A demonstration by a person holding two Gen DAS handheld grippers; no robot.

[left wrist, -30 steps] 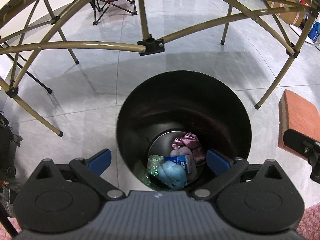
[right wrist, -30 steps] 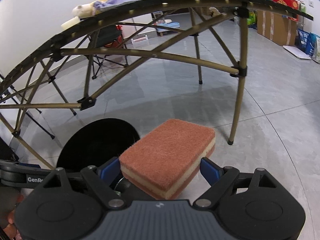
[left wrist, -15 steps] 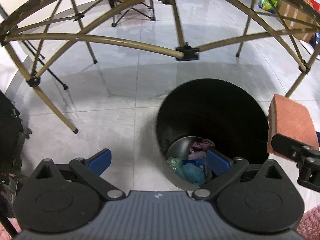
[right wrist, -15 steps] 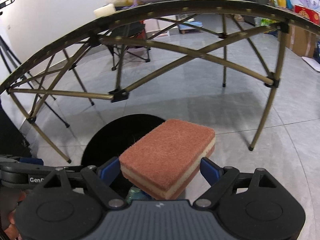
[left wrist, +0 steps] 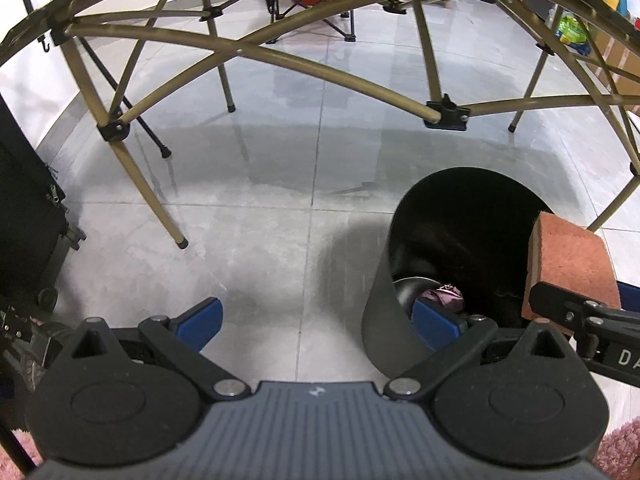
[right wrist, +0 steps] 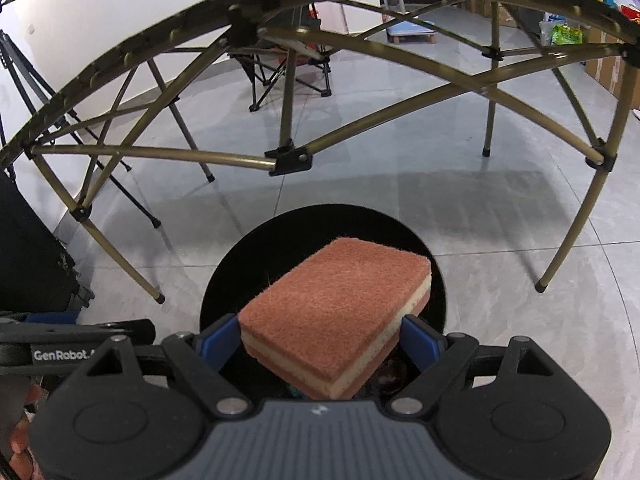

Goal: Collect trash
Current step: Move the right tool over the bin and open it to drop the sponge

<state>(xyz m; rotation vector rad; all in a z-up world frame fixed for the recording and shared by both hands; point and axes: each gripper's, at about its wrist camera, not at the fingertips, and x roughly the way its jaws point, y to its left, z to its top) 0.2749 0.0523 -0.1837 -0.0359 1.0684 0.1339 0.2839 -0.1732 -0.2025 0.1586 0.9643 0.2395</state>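
Where the grey tiled floor (left wrist: 256, 240) runs under a folding counter, its bronze tube frame (right wrist: 360, 120) arches over everything, legs and cross braces standing all around. Beneath it sits a black round trash bin (left wrist: 460, 216), mouth wide, with a crumpled purple scrap (left wrist: 446, 295) visible down at its bottom. Over that dark mouth hangs the right claw (right wrist: 320, 340), clenched on a reddish-brown scrubbing sponge (right wrist: 336, 304); its blue pads (right wrist: 218, 338) press on the sponge's two long sides, and the pale middle layer shows along the near edge. From the left-hand camera the sponge sits just above the bin's right rim. Off to the bin's left, the left claw (left wrist: 316, 320) hangs released and carrying nothing, bare floor between its spread blue fingers (left wrist: 200, 320), one of them overlapping the bin's near wall.
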